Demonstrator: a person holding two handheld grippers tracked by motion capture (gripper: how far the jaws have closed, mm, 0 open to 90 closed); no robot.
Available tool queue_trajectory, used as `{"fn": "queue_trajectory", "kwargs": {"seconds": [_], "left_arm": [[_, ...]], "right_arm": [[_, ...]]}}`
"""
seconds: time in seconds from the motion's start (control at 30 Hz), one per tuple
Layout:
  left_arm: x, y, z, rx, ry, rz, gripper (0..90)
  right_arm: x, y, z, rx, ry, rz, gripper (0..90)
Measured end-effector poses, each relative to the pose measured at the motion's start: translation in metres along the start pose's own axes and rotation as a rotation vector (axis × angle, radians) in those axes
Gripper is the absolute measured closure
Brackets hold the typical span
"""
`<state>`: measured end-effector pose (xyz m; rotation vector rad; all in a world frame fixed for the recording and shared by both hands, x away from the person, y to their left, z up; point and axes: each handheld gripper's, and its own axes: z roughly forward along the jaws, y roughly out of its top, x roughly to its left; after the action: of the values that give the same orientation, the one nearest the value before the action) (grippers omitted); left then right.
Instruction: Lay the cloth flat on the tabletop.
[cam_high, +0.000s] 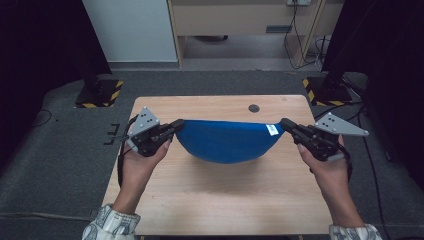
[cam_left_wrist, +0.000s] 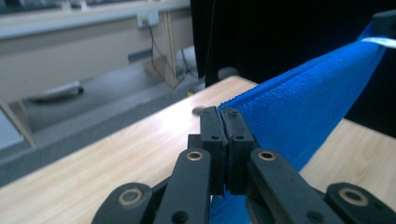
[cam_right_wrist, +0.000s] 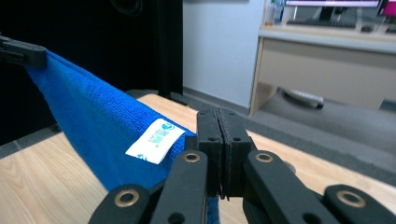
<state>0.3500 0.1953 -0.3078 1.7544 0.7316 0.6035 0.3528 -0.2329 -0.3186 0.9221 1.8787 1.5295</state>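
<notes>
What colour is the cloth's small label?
White with teal print; the label on the blue cloth shows best in the right gripper view.

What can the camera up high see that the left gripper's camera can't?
High view alone: both of the person's hands, the left gripper and right gripper stretching the blue fuzzy cloth so it sags between them, and the whole light wooden table.

Left gripper view alone: its black jaws pressed shut on the cloth's corner, and a wall socket on the pale desk behind.

Both share: the cloth, the table and the round dark hole in it.
</notes>
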Motion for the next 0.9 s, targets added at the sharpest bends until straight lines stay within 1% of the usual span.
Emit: {"fn": "queue_trajectory", "kwargs": {"seconds": [0.07,0.13,0.17,0.2,0.23,0.27,0.3,0.33,0.37,0.4,0.43,0.47,0.5,0.53,0.57,0.6,0.67,0.7,0.73,0.77,0.8,0.87,0.9], "left_arm": [[-0.005,0.004,-0.01,-0.016,-0.007,0.009,88.4],[-0.009,0.009,-0.017,-0.017,-0.011,0.022,88.4],[-0.009,0.009,-0.017,-0.017,-0.011,0.022,88.4],[-0.009,0.012,-0.016,-0.001,-0.002,0.036,88.4],[-0.006,0.012,-0.012,0.015,0.007,0.035,88.4],[-0.001,0.01,-0.004,0.034,0.012,0.027,88.4],[0.002,0.008,0.002,0.05,0.014,0.019,88.4],[0.009,0.003,0.012,0.078,0.019,0.011,88.4],[0.013,-0.002,0.02,0.093,0.017,0.003,88.3],[0.019,-0.007,0.029,0.107,0.014,-0.003,88.3],[0.019,-0.007,0.029,0.107,0.014,-0.003,88.3],[0.028,-0.018,0.045,0.126,0.014,-0.018,88.2],[0.028,-0.018,0.045,0.126,0.014,-0.018,88.2],[0.034,-0.026,0.058,0.15,0.017,-0.03,88.2],[0.034,-0.026,0.058,0.15,0.017,-0.03,88.2],[0.039,-0.034,0.073,0.178,0.034,-0.026,88.3],[0.042,-0.039,0.083,0.193,0.047,-0.026,88.3],[0.042,-0.039,0.083,0.193,0.047,-0.026,88.3],[0.046,-0.042,0.089,0.196,0.051,-0.039,88.3],[0.046,-0.042,0.089,0.196,0.051,-0.039,88.3],[0.05,-0.045,0.096,0.207,0.06,-0.041,88.3],[0.054,-0.047,0.101,0.207,0.056,-0.049,88.2],[0.054,-0.047,0.101,0.207,0.056,-0.049,88.2]], "right_arm": [[0.007,0.006,-0.011,-0.021,-0.006,-0.011,88.7],[0.013,0.011,-0.019,-0.038,-0.014,-0.014,88.7],[0.013,0.011,-0.019,-0.038,-0.014,-0.014,88.7],[0.017,0.015,-0.023,-0.041,-0.023,-0.028,88.8],[0.018,0.016,-0.022,-0.034,-0.03,-0.035,88.7],[0.017,0.016,-0.018,-0.023,-0.035,-0.041,88.7],[0.015,0.014,-0.011,-0.001,-0.037,-0.035,88.7],[0.012,0.012,-0.006,0.011,-0.04,-0.037,88.7],[0.008,0.008,0.003,0.039,-0.045,-0.033,88.7],[0.003,0.004,0.01,0.055,-0.052,-0.037,88.8],[-0.001,-0.001,0.017,0.059,-0.062,-0.034,88.8],[-0.004,-0.004,0.022,0.059,-0.064,-0.035,88.9],[-0.009,-0.01,0.031,0.067,-0.071,-0.033,88.9],[-0.013,-0.014,0.036,0.075,-0.078,-0.022,88.9],[-0.018,-0.019,0.044,0.086,-0.081,-0.003,88.9],[-0.022,-0.024,0.05,0.097,-0.086,0.008,88.9],[-0.028,-0.032,0.064,0.116,-0.094,0.025,88.9],[-0.028,-0.032,0.064,0.116,-0.094,0.025,88.9],[-0.035,-0.039,0.076,0.134,-0.097,0.027,88.9],[-0.037,-0.041,0.08,0.138,-0.101,0.034,88.9],[-0.039,-0.044,0.084,0.144,-0.102,0.036,88.9],[-0.045,-0.049,0.093,0.165,-0.12,0.04,89.1],[-0.045,-0.049,0.093,0.165,-0.12,0.04,89.1]]}}
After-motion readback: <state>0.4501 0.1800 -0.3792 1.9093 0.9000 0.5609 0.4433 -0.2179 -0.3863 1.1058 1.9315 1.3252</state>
